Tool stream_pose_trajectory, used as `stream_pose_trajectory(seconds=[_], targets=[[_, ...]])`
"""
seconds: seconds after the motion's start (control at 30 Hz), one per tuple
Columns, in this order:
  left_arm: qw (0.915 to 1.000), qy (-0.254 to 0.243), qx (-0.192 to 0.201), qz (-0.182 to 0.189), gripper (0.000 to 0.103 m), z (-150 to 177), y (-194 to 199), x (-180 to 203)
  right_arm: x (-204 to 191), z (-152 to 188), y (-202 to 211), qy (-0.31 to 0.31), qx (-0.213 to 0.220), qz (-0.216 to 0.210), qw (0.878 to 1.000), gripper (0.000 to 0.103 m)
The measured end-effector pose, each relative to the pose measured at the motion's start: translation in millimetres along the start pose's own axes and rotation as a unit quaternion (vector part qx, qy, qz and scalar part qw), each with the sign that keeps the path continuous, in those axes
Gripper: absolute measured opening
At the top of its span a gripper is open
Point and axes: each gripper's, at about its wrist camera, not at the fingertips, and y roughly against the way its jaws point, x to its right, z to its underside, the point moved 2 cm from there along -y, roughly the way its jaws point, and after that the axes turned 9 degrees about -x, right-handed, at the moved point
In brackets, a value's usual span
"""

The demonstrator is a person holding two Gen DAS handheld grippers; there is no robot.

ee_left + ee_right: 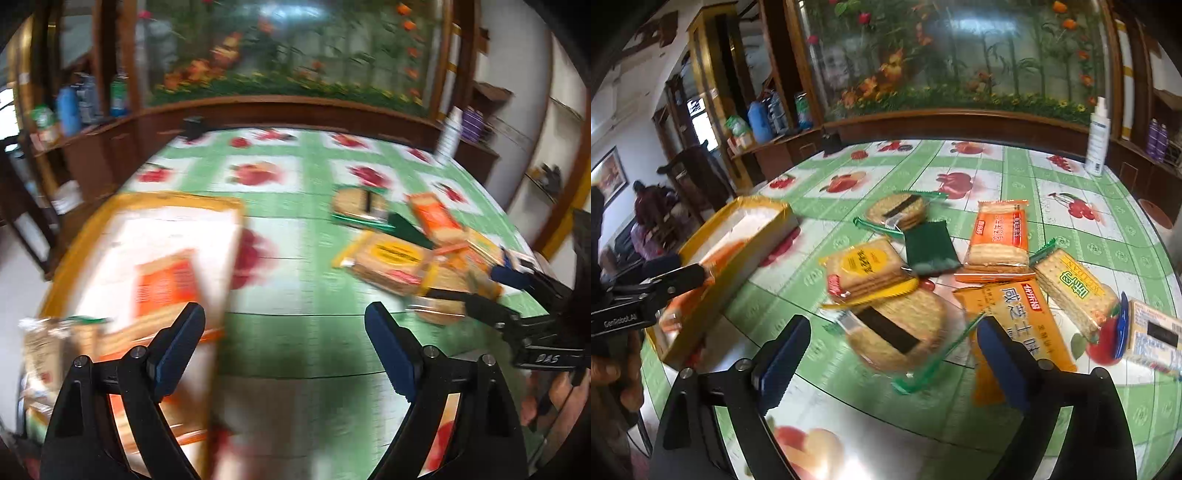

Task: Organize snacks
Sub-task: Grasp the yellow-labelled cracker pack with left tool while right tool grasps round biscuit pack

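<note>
Several cracker packets lie in a heap on the fruit-print table: a round cracker pack with a dark band (899, 334), a yellow pack (862, 271), an orange pack (999, 236), a dark green pack (929, 245) and another round pack (897, 210). My right gripper (890, 354) is open, its jaws either side of the near round pack. A yellow-rimmed box (731, 251) at the left holds an orange packet (166, 284). My left gripper (284, 350) is open and empty beside the box (122, 229); the view is blurred. The right gripper (472, 295) shows at the heap.
A white spray bottle (1097, 138) stands at the table's far right edge. A small black object (832, 142) sits at the far edge. Wooden shelving with bottles (764, 114) and a flower mural lie beyond. A packet (1152, 338) lies at the right edge.
</note>
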Motion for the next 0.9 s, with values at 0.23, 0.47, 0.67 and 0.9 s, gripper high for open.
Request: stream_pose_trajectory(seconds=[0.23,0.47,0.67,0.9], targets=[[0.9981,0.019,-0.044,0.038,0.089,-20,-29,24,-3,-12,-19,0.074,-0.024,-0.028,0.997,0.097],[0.9896,0.085,-0.093,0.069,0.089,-42,-63,34,-12,-11,-47,0.109,-0.063,-0.026,0.992,0.098],[0.9844,0.101,-0.128,0.065,0.089,-49,-92,56,-19,6,-58,0.123,-0.104,-0.038,0.986,0.096],[0.9853,0.087,-0.14,0.043,0.102,-59,-111,68,-5,10,-48,0.071,-0.093,-0.073,0.99,0.093]])
